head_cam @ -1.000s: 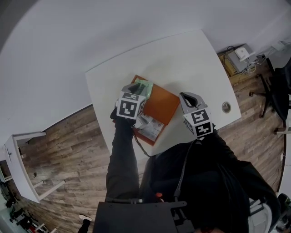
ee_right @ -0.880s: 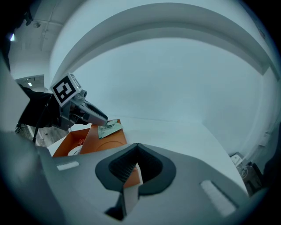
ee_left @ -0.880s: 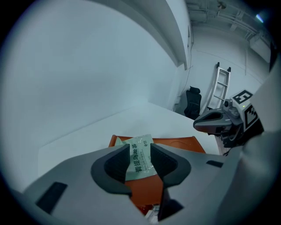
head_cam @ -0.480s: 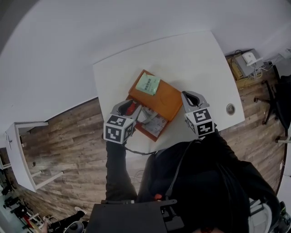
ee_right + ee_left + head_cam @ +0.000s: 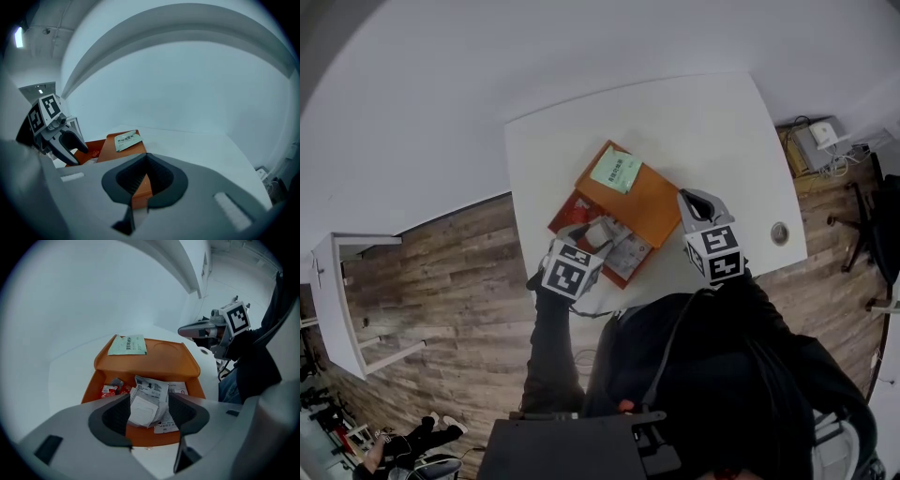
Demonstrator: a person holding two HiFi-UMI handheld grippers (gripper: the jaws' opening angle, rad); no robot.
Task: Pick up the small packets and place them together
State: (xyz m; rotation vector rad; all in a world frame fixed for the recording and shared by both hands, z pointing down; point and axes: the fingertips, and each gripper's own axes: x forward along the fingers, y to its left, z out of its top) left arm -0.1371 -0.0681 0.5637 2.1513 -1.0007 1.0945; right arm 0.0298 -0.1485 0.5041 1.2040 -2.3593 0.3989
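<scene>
Green packet [image 5: 616,171] — atop orange box [image 5: 654,212]

Logged tabletop [image 5: 694,131] as smooth, matt white. Logged tray [image 5: 654,214] as orange plastic, smooth, with a faint sheen. Recorded green packet [image 5: 616,172] as flat printed paper, white packets [image 5: 143,409] as crinkled paper or film, and red packets [image 5: 108,391] as glossy wrap. Recorded floor [image 5: 441,281] as grained wood plank.
</scene>
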